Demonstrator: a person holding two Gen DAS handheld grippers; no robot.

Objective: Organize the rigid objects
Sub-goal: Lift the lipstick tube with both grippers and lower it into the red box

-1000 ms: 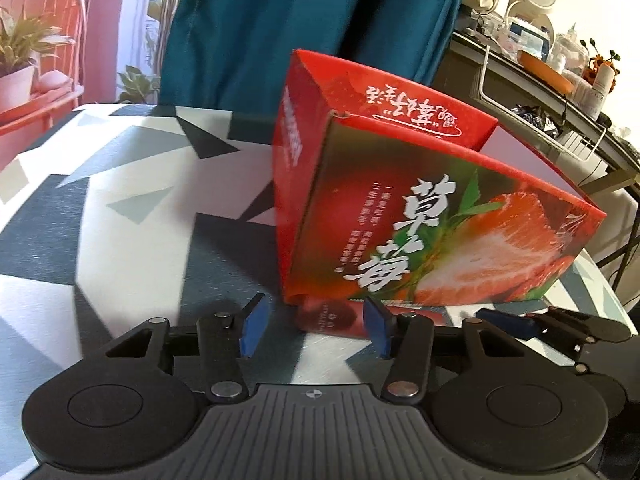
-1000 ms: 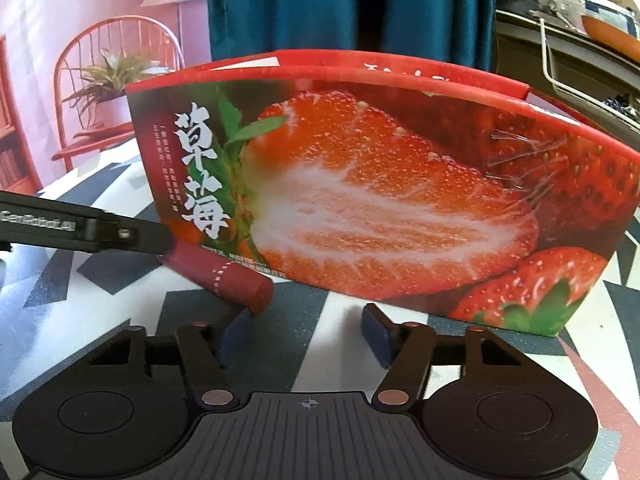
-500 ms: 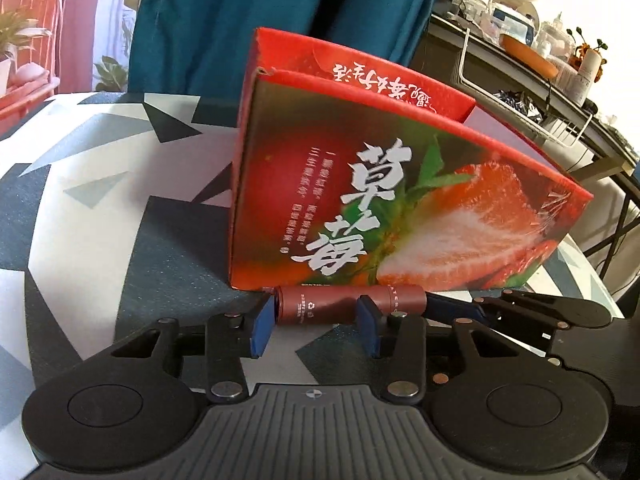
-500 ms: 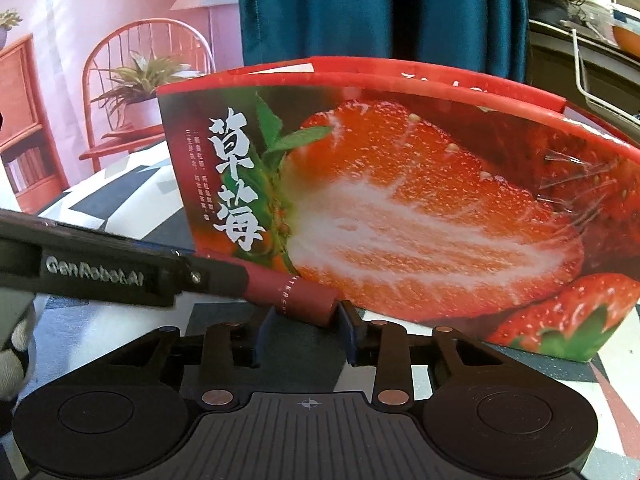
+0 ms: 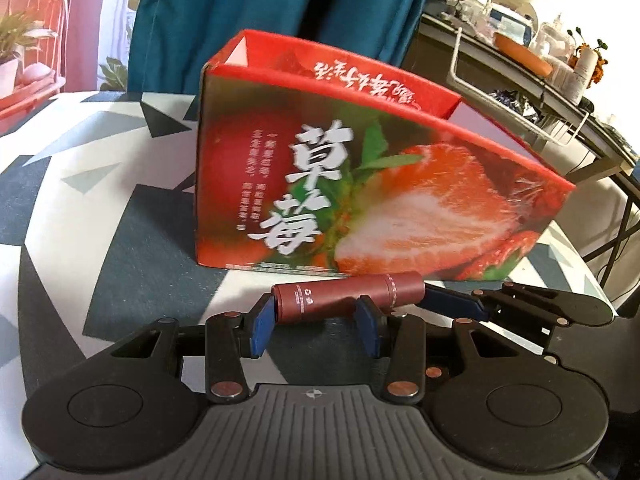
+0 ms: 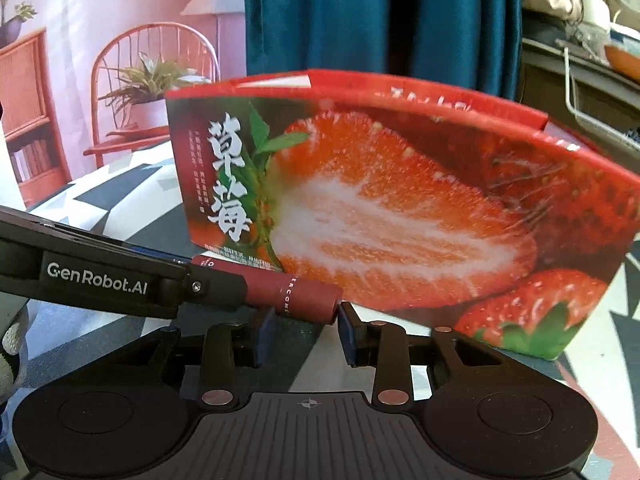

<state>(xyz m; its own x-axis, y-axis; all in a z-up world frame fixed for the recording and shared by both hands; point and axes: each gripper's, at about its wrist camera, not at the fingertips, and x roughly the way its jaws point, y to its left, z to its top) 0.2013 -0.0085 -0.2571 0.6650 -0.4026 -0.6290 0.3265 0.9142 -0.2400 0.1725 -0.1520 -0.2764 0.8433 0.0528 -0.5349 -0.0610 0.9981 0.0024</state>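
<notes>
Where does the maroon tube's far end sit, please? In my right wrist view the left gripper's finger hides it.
Observer: In the left wrist view the maroon tube ends against the left-hand pad of the left gripper, whose jaws have just been closing with the tube lying across them.
Operator: Thank you. Is the strawberry box open on top?
Observer: Yes. The strawberry box has no lid, and a pale inner wall shows at its right end.
</notes>
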